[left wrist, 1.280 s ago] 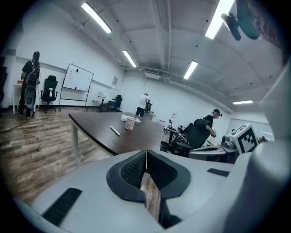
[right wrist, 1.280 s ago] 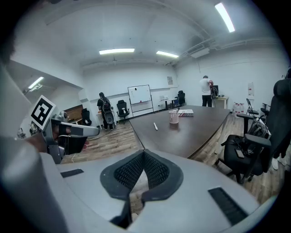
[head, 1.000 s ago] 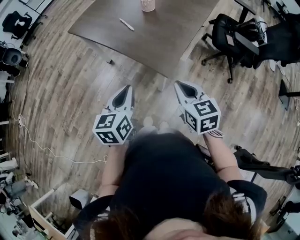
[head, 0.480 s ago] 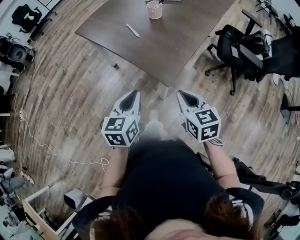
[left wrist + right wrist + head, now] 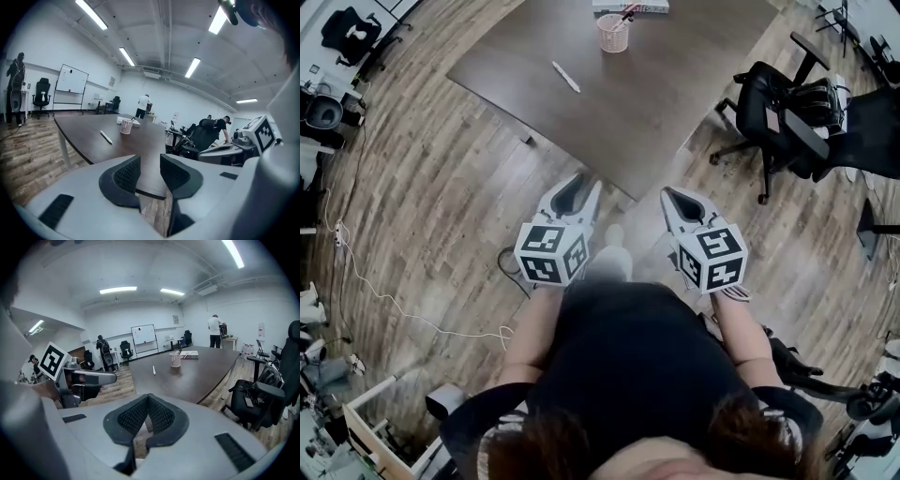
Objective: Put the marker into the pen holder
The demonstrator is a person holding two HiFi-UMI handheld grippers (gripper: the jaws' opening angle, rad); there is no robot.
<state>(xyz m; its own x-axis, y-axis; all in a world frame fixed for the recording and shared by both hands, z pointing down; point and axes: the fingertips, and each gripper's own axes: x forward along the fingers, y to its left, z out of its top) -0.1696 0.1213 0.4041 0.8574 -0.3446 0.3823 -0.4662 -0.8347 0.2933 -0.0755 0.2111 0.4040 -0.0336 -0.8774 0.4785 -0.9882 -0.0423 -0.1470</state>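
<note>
I am standing short of the dark brown bench (image 5: 675, 84) with nothing done yet: the white marker (image 5: 565, 77) is lying untouched near-left of the pink mesh pen holder (image 5: 612, 34), my left tongs (image 5: 578, 184) having just been opening, empty, and my right tongs (image 5: 672, 194) closed on nothing.

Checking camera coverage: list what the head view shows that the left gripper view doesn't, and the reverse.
Head view only: the floor cable and the person's dark top. Left gripper view only: the whiteboard, ceiling lights and a standing person in white. Both: the dark table, marker, pink pen holder, and the left gripper, whose jaws have just been opening with nothing between them.
</note>
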